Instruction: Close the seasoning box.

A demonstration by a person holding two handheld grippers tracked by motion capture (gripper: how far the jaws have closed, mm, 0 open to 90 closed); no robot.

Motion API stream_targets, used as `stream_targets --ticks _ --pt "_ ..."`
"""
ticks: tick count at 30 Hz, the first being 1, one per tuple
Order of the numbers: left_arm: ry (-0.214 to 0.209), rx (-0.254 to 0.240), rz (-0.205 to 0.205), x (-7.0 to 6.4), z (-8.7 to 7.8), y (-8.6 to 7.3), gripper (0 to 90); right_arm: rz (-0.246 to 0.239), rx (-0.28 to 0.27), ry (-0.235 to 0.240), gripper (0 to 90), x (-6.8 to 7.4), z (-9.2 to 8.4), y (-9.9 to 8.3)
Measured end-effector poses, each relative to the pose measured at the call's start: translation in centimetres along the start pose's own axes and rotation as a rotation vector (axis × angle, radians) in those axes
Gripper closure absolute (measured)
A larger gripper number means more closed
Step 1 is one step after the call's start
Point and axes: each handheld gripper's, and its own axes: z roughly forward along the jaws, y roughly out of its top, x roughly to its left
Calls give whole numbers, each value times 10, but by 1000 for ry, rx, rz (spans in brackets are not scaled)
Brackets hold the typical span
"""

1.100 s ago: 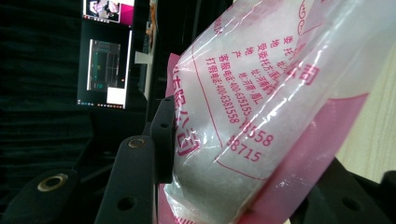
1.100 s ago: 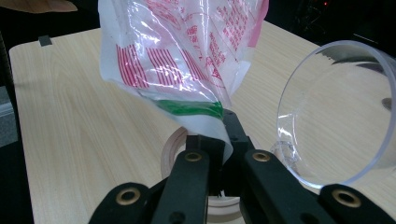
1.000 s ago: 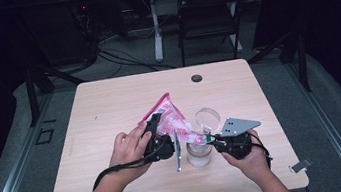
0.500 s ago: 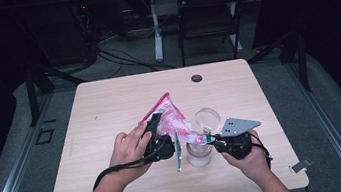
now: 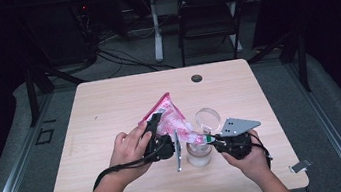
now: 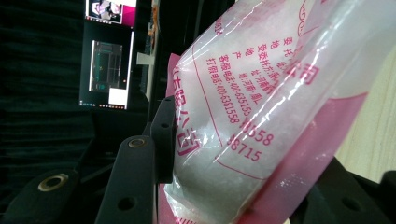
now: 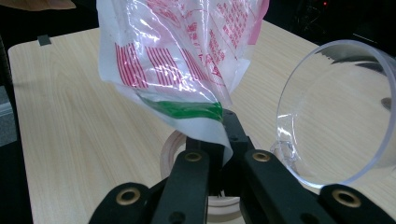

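The bag is thin glossy plastic film, clear in parts and printed in pink and red, creased and catching the light; its contents look white and grainy through the film. The jar and its hinged lid are clear, smooth plastic with a shiny rim. The table is pale wood-grain laminate with a matt finish. The gripper jaws are matt black plastic with brass-coloured metal rivets.
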Motion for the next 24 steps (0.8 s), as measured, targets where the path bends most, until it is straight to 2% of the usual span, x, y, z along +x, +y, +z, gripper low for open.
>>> stream_targets --ticks 24 --pt "5 -4 4 0 -1 0 603 -4 2 -1 900 0 1 0"
